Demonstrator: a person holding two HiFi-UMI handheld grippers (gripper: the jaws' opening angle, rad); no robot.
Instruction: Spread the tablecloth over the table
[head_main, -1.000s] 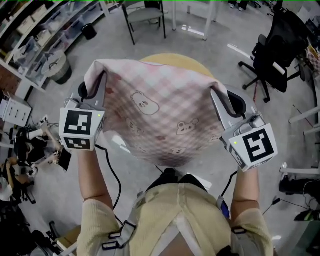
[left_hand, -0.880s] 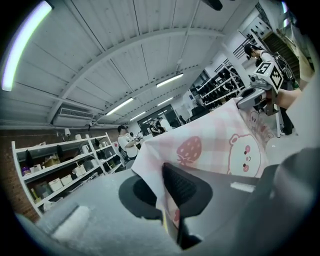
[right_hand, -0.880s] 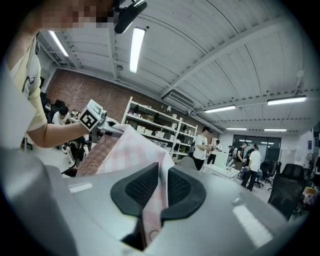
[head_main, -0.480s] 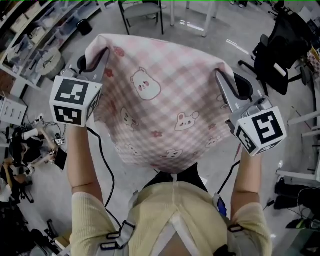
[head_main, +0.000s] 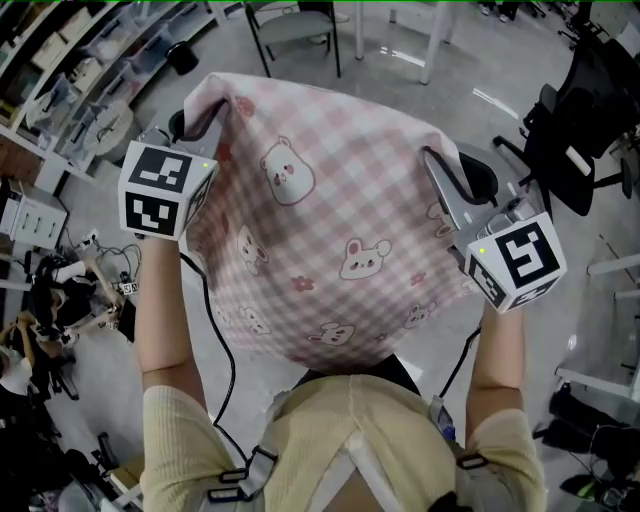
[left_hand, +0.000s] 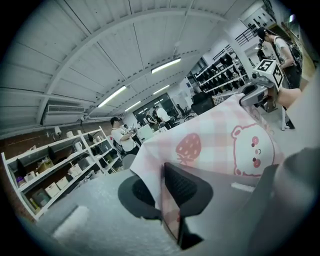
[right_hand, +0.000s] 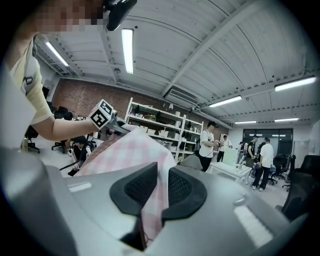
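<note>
- Tablecloth (head_main: 330, 230): pink check with bear and strawberry prints. Held aloft and stretched between the two tongs. The near hem sags toward the person's torso (head_main: 350, 440), apparently hanging free.
- Left tongs (left_hand: 162, 192): clenched on the cloth's far left corner, a fold pinched between the pads. The jaws have just been easing slightly apart.
- Right tongs (right_hand: 161, 187): clenched on the far right corner, with cloth between the pads. The jaws have likewise just been easing a little wider.
- Floor (head_main: 400, 70): grey, beyond the cloth's far edge.
- Office chair (head_main: 590, 100): black, well off to the right.
</note>
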